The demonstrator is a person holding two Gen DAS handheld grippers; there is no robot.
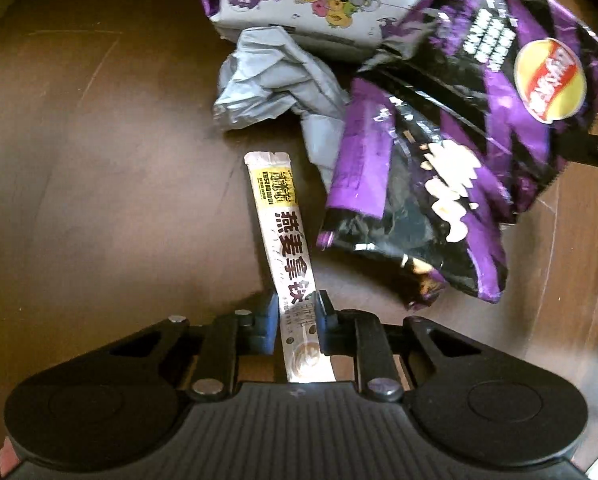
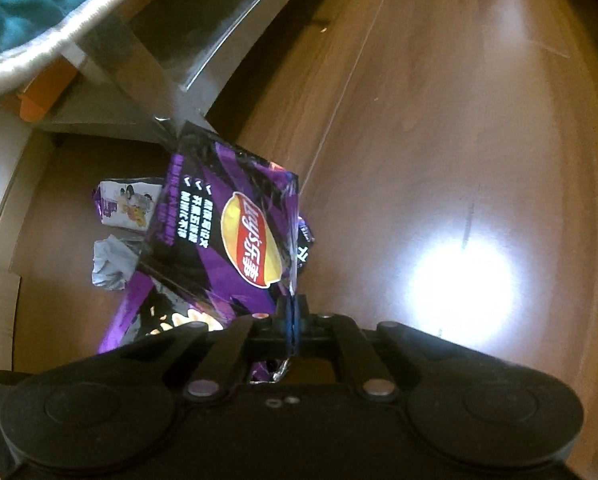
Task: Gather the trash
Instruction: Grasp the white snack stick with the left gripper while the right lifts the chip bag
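Note:
My left gripper (image 1: 298,307) is shut on a long white oat-latte sachet (image 1: 284,240), which sticks out forward above the brown floor. My right gripper (image 2: 292,312) is shut on the edge of a purple and black Lay's chip bag (image 2: 235,240) and holds it lifted. The same bag fills the right of the left wrist view (image 1: 459,140). A crumpled grey wrapper (image 1: 275,80) and a white and purple cartoon snack pack (image 1: 299,4) lie on the floor beyond; both also show in the right wrist view, the wrapper (image 2: 111,264) and the pack (image 2: 127,202).
Wooden floor (image 2: 439,140) spreads to the right with a bright glare spot. A metal-edged furniture base (image 2: 203,52) and a teal cushion on a grey rim (image 2: 27,4) stand at the upper left. A black finger of the right gripper (image 1: 595,148) shows behind the bag.

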